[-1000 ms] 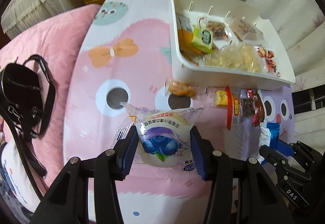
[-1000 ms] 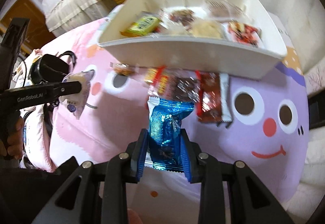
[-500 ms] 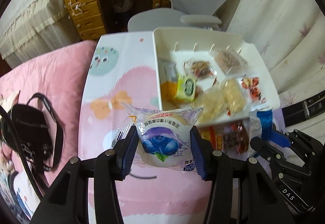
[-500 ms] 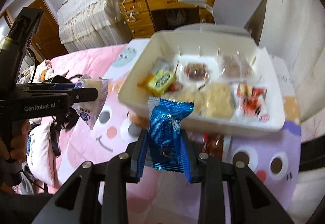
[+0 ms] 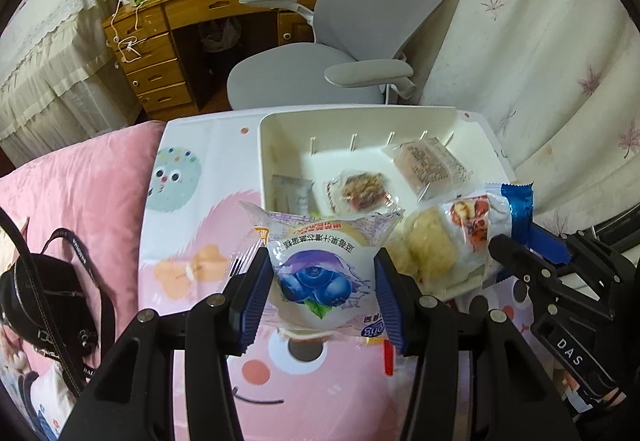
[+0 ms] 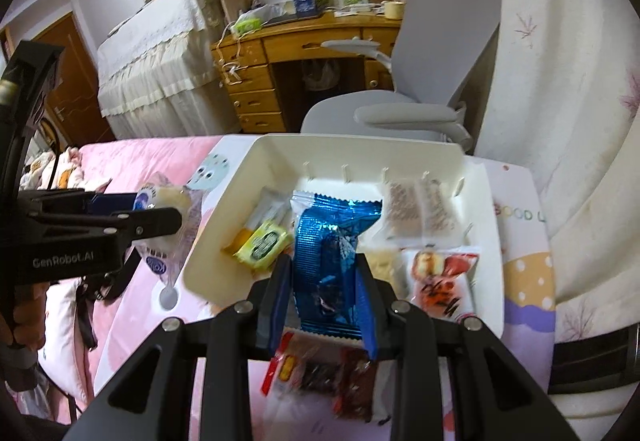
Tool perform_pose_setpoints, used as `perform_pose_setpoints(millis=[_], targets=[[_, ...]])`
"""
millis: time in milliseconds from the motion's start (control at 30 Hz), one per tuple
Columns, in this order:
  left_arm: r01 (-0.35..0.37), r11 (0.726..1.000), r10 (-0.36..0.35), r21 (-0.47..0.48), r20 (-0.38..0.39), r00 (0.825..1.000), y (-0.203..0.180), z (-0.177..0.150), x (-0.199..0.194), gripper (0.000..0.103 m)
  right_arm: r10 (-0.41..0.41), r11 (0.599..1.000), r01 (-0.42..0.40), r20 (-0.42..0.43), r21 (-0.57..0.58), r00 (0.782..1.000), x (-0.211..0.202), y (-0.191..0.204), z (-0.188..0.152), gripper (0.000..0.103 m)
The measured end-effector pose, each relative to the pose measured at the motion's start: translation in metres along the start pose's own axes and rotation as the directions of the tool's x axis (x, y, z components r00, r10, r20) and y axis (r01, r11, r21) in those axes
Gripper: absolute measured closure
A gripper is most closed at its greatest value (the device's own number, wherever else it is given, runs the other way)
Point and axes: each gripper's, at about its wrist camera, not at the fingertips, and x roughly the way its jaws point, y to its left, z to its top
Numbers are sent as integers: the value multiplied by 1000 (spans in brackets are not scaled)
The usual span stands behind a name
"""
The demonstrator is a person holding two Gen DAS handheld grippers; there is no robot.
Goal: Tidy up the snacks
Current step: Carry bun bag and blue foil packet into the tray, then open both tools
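My left gripper [image 5: 320, 289] is shut on a clear blueberry cake packet [image 5: 320, 265] and holds it in the air near the front left corner of the white snack box [image 5: 280, 129]. My right gripper [image 6: 325, 293] is shut on a shiny blue snack packet [image 6: 326, 241], raised over the front of the same box [image 6: 248, 185]. The box holds several wrapped snacks, among them a yellow-green one [image 6: 262, 245] and a brown bar [image 5: 430, 163]. The left gripper with its packet shows at the left of the right wrist view [image 6: 160, 221]; the right gripper shows at the right of the left wrist view [image 5: 516, 241].
Loose red and brown snack packets [image 6: 320, 373] lie on the cartoon-print cloth [image 5: 192, 225] in front of the box. A black bag [image 5: 48, 293] lies on the pink bedding at left. A grey office chair [image 5: 340, 61] and a wooden desk [image 5: 180, 25] stand beyond the box.
Both grippers have risen and tilted up with their packets held. The box has dropped lower in both views, and the chair and desk have come into view.
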Motion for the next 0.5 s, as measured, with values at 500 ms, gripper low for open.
perform_pose_setpoints(millis=[500], targets=[[42, 999, -41, 25, -53, 998, -25, 20, 36, 38, -60, 992, 69, -83, 110, 995, 33, -41, -1, 66]])
